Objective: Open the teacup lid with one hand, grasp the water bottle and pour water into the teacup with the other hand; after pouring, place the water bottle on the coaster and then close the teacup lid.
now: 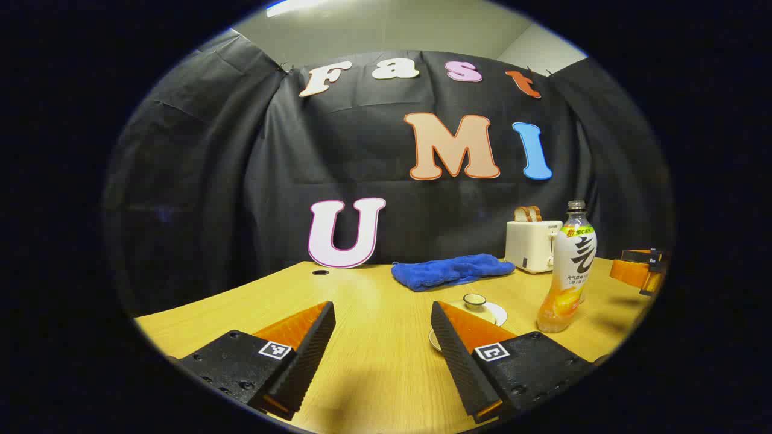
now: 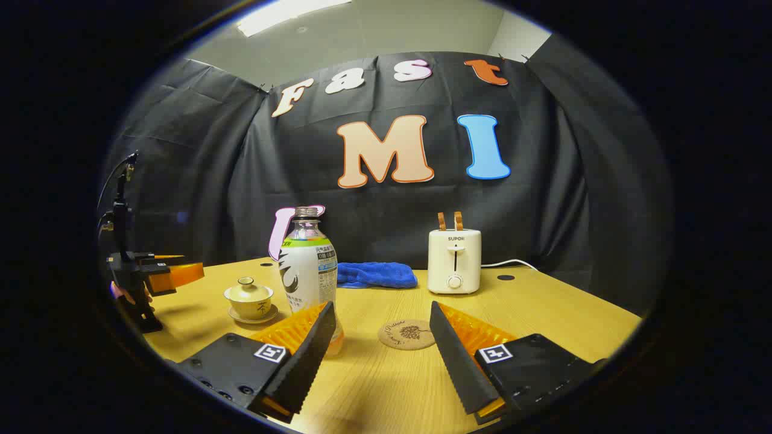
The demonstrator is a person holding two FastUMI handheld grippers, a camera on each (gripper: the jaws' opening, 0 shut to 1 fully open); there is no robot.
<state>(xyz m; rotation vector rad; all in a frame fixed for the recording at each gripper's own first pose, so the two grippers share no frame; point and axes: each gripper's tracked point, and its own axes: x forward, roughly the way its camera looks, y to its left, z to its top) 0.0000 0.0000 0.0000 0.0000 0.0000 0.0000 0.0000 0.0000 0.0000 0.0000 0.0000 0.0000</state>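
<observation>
Beside the lidded teacup point(image 2: 249, 299), the upright bottle point(image 2: 309, 271) is seen just left of the open, empty right gripper point(image 2: 381, 337), the left gripper point(image 1: 382, 337) likewise open.

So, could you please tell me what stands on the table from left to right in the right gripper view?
Left claw → teacup → water bottle → blue cloth → coaster → toaster.

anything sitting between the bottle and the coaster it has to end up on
Nothing visible does. In the right gripper view the water bottle stands just left of the coaster with bare table between them. The toaster and blue cloth sit farther back.
</observation>
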